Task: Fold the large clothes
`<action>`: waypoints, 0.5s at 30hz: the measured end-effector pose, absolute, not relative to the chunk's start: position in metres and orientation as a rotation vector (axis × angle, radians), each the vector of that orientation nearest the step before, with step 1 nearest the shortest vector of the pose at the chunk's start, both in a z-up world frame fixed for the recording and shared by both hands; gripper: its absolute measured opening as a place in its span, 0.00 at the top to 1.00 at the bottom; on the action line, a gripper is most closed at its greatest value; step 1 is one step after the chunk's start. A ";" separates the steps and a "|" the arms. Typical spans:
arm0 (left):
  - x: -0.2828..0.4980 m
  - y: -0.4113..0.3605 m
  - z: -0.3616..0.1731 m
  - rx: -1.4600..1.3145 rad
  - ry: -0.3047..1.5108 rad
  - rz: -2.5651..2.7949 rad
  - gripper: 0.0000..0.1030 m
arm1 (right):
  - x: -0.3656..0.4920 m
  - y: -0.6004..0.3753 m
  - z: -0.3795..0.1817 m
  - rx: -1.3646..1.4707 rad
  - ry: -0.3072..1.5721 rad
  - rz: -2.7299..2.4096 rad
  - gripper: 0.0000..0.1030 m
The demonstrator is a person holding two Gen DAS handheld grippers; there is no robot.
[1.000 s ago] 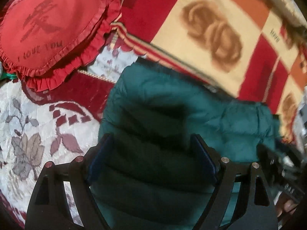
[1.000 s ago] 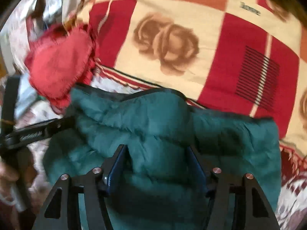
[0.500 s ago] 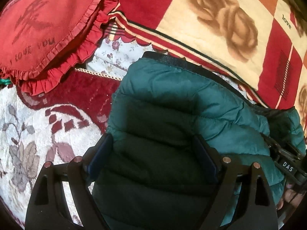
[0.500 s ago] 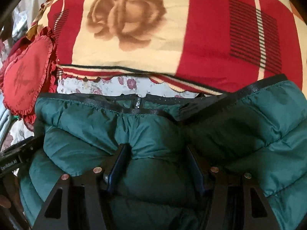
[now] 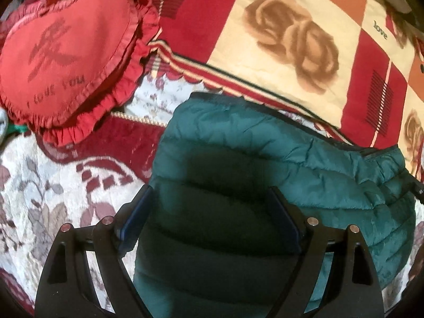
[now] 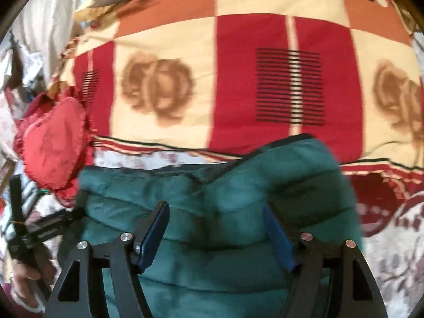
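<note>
Moved: the right gripper (image 6: 216, 234) has swung across the bed; half a second ago its view sat low on the jacket's black-trimmed edge, and now the checked blanket fills the upper half and the heart pillow is back at the left.
Moved, left side: the left gripper (image 5: 210, 220) has barely shifted; the jacket fills its lower view much as it did.
Jacket: the green puffer jacket (image 5: 278, 164) lies bunched on the bedspread (image 5: 39, 198), its black-edged top rim close below the blanket's striped border.
Right gripper state: the jaws are opening right now; padded fabric bulges between the blue pads (image 6: 155, 232), and the pads look clear of it, though the blur makes that hard to judge.
Left gripper state: jaws set wide with a thick dark fold of jacket filling the gap; whether the pads are pressing on it I cannot tell.
Left hand: seen at the lower left of the right wrist view, a hand (image 6: 29, 278) wraps the black handle of the left tool.
Heart pillow: red, frilled heart pillow (image 5: 66, 58) rests up and left of the jacket, apart from it.
Blanket: the red, cream and orange blanket (image 6: 238, 79) with brown roses lies beyond the jacket.
</note>
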State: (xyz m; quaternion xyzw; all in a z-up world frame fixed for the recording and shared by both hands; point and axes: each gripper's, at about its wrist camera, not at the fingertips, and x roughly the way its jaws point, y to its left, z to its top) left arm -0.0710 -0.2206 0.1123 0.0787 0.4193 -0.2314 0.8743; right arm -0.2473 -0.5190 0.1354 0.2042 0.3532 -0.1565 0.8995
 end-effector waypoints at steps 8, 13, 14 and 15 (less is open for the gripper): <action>-0.054 -0.233 0.090 0.185 0.912 -0.474 0.15 | -0.240 -0.549 0.091 0.397 0.826 -0.390 0.32; -0.049 -0.236 0.082 0.190 0.908 -0.485 0.13 | -0.230 -0.550 0.075 0.383 0.852 -0.413 0.30; -0.048 -0.236 0.081 0.190 0.908 -0.488 0.13 | -0.230 -0.552 0.072 0.391 0.851 -0.414 0.30; -0.048 -0.236 0.080 0.189 0.909 -0.490 0.12 | -0.231 -0.552 0.071 0.396 0.849 -0.415 0.30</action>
